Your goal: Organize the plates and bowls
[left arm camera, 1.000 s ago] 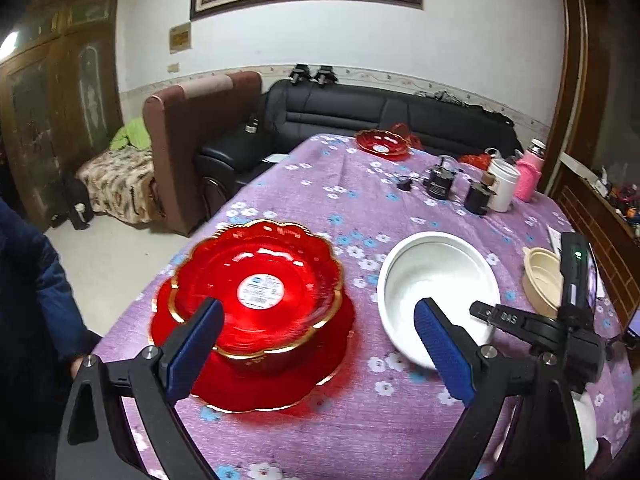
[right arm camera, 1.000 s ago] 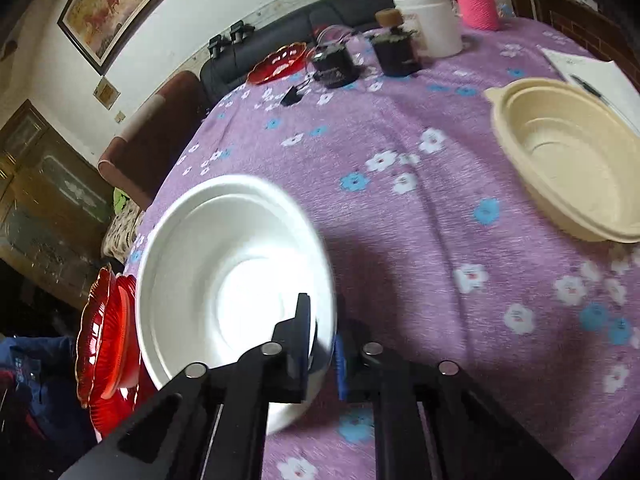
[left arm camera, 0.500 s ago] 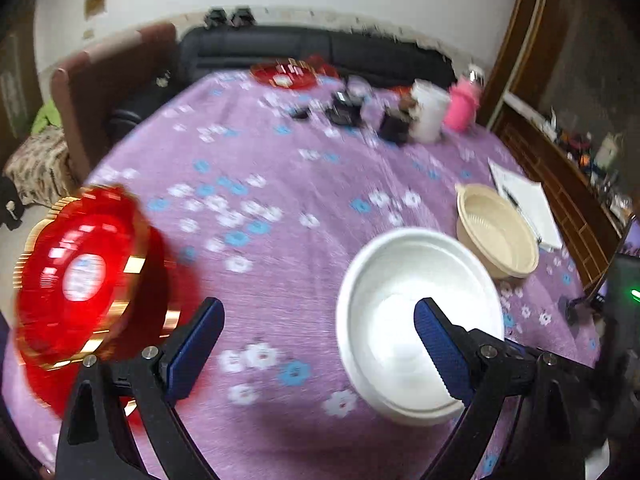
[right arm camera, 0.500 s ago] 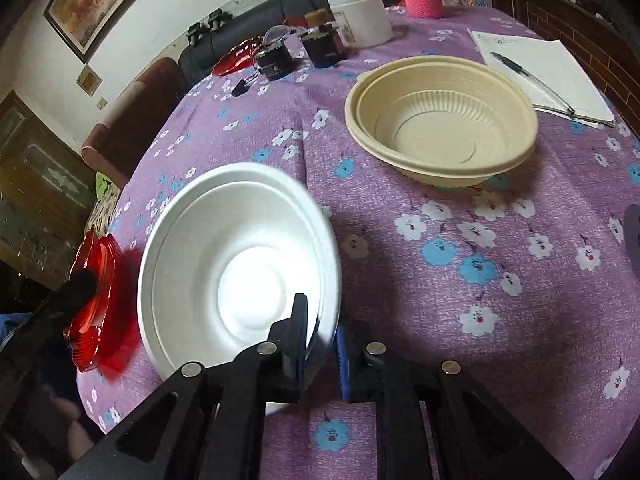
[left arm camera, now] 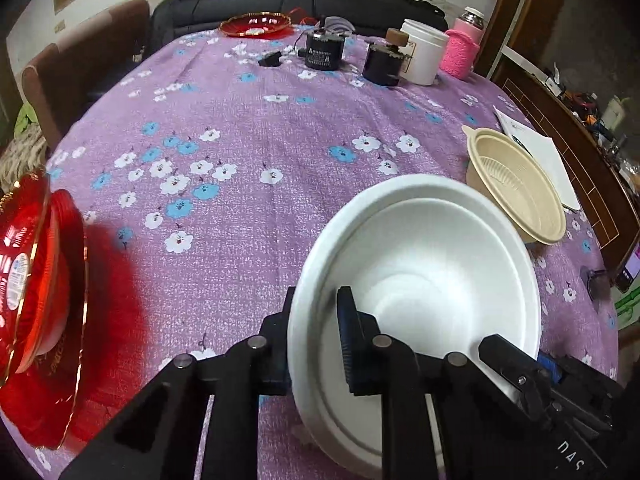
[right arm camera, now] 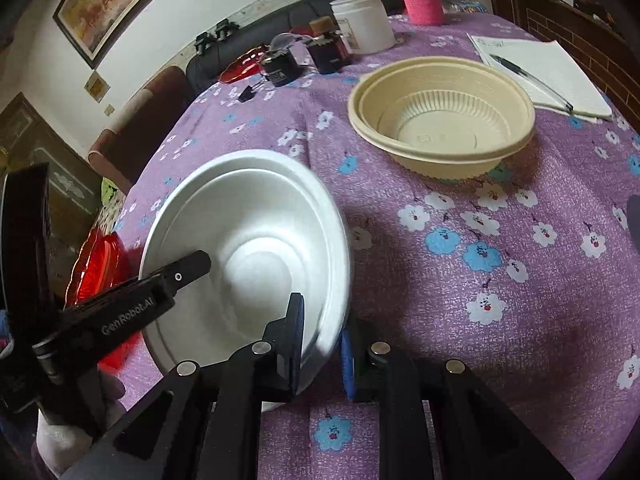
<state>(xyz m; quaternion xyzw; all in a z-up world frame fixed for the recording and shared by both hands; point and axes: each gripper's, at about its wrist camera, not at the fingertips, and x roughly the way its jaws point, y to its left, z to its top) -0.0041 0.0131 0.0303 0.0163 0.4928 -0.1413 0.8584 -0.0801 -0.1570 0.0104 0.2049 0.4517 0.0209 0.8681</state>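
Beside your white bowl sit the beige bowl and, opposite, stacked red plates. The bowl seems tilted, mouth up; left gripper and right gripper both pinch its rim.

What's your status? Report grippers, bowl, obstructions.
Left gripper and right gripper both shut on white bowl rim. Beige bowl ahead, apart. Nothing between them.

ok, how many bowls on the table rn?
2: white bowl near the table edge, its rim clamped by both grippers; beige bowl beyond it, beside the paper. Red dishes stacked at left could hide more.
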